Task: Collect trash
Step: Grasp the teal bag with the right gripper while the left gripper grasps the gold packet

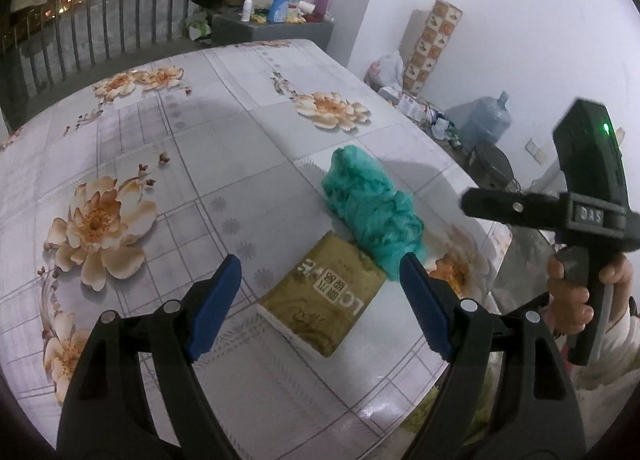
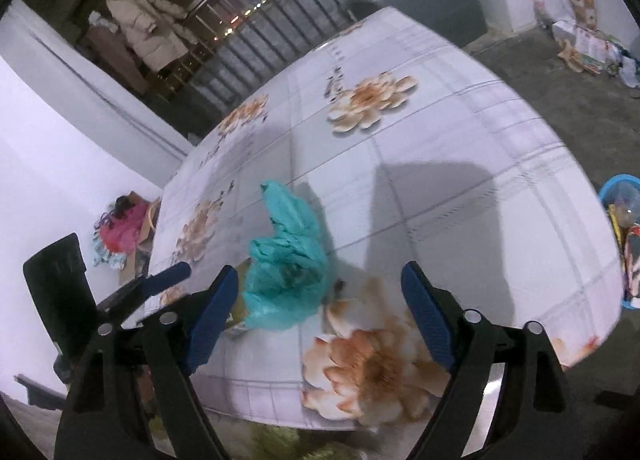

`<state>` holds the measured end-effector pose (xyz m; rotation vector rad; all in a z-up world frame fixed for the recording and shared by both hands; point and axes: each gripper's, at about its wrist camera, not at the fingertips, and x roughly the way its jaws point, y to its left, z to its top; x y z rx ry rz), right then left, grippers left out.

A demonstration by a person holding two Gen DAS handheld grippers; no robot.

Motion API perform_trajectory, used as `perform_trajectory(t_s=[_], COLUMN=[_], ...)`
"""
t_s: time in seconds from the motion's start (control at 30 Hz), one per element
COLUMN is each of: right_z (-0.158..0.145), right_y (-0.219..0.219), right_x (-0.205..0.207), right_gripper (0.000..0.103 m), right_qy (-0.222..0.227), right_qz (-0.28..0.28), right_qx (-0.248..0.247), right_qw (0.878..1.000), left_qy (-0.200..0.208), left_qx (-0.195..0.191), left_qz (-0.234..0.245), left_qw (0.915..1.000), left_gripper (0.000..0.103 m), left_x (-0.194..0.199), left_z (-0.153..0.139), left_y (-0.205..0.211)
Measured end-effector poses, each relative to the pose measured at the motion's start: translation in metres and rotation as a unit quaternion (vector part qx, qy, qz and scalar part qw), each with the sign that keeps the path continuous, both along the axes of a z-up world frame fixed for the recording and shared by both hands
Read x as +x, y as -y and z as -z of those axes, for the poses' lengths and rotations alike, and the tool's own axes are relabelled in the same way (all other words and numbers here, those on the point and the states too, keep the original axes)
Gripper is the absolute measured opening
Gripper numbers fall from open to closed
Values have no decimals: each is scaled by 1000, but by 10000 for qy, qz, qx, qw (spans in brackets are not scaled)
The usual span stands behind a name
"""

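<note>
A crumpled teal plastic bag (image 1: 370,209) lies on the flowered tablecloth (image 1: 192,147), touching a flat gold packet (image 1: 320,294) with printed characters. My left gripper (image 1: 320,300) is open, its blue pads either side of the gold packet, just above it. The right gripper's black body (image 1: 576,195) shows at the right, beyond the table edge. In the right wrist view the right gripper (image 2: 320,308) is open and empty above the near table edge, with the teal bag (image 2: 286,260) just ahead of its left pad. The gold packet is mostly hidden behind that pad.
A metal railing (image 1: 100,19) runs behind the table. A grey cabinet (image 1: 272,31) with bottles stands at the back. A water jug (image 1: 486,121) and clutter sit on the floor right. A blue basin (image 2: 622,219) stands right of the table.
</note>
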<state>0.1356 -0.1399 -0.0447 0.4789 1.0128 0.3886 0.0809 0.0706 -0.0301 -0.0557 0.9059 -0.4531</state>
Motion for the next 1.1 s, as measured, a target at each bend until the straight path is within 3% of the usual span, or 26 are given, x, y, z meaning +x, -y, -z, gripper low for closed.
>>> perform_trajectory(t_s=[0.3, 0.67, 0.9, 1.1], right_z=[18, 15, 8, 9], right_y=[-25, -4, 25, 43], right_x=[22, 14, -9, -23], right_gripper=[42, 38, 38, 38], right_qy=[-321, -300, -342, -351], right_qz=[-378, -372, -312, -140], right_qx=[183, -13, -363, -429], right_qw=[9986, 9989, 9983, 9984], left_qy=[6, -166, -633, -1020], left_qx=[-207, -484, -709, -813], left_qz=[-225, -55, -25, 425], left_qw=[9995, 9987, 9955, 9905], left_gripper=[77, 77, 77, 77], left_x=[13, 25, 32, 14], left_z=[6, 17, 33, 33], left_y=[-14, -15, -14, -1])
